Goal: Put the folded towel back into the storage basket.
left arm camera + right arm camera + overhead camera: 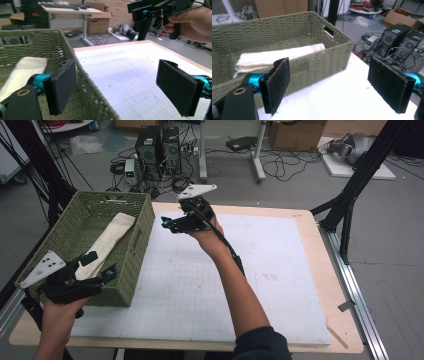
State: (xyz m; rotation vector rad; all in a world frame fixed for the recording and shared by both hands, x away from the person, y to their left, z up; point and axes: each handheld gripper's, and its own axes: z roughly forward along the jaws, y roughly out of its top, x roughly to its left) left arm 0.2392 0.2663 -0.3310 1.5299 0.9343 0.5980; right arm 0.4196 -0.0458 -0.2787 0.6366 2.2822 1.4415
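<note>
At the left edge of the table, my left gripper hangs released, jaws spread wide and holding nothing, straddling the near right corner of the green woven basket. Inside the basket lies the folded cream towel, resting on the bottom; its long axis runs from the near end by my left gripper toward the far wall, leaning slightly rightward as it goes away from me, and its far end points at the handle cut-out in the far wall. I judge the step in hand to be finishing the placement and clearing out, so I would lift the left gripper straight up before moving sideways, keeping the jaws off the wicker rim so the basket doesn't drag. Further right, my right gripper is held above the white mat just beside the basket's far right corner, also released and empty, jaws facing the basket. I would keep it high and clear of the rim.
</note>
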